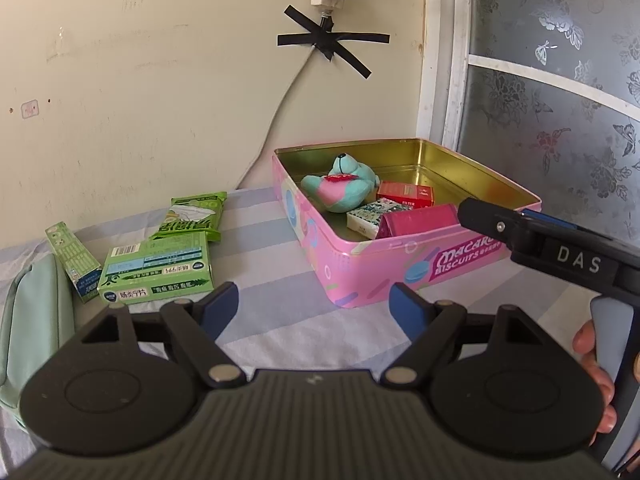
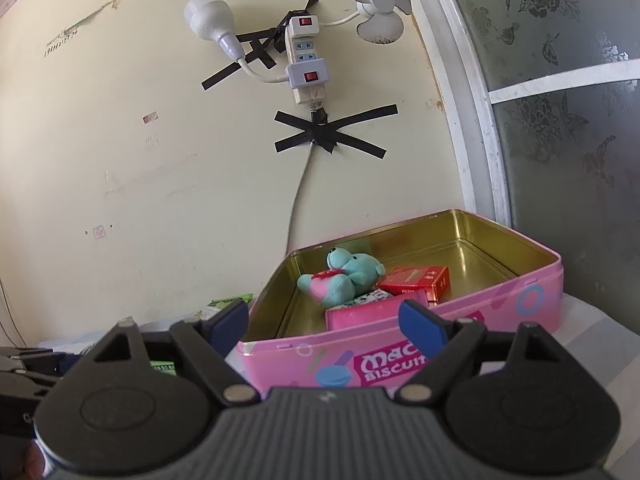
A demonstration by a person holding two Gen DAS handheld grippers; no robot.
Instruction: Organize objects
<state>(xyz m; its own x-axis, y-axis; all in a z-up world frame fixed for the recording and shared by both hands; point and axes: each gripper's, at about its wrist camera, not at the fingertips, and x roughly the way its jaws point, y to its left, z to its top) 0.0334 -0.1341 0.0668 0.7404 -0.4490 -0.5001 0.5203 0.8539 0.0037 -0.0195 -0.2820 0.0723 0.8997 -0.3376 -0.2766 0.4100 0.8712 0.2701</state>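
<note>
An open pink biscuit tin [image 1: 372, 248] holds a teal plush bear [image 1: 340, 184], a red box [image 1: 406, 194], a patterned white box [image 1: 376, 216] and a pink box [image 1: 416, 220]. To its left lie a large green box [image 1: 156, 276], a green packet [image 1: 192, 216] and a small green carton [image 1: 74, 260]. My left gripper [image 1: 316, 308] is open and empty, low over the striped cloth in front of the tin. My right gripper [image 2: 326, 322] is open and empty at the tin's [image 2: 400, 344] near wall; it also shows in the left wrist view [image 1: 560, 252].
A pale green pouch [image 1: 32, 320] lies at the left edge. A power strip [image 2: 306, 60] with a bulb and a small fan is taped to the wall behind. A frosted window [image 1: 560, 120] stands to the right.
</note>
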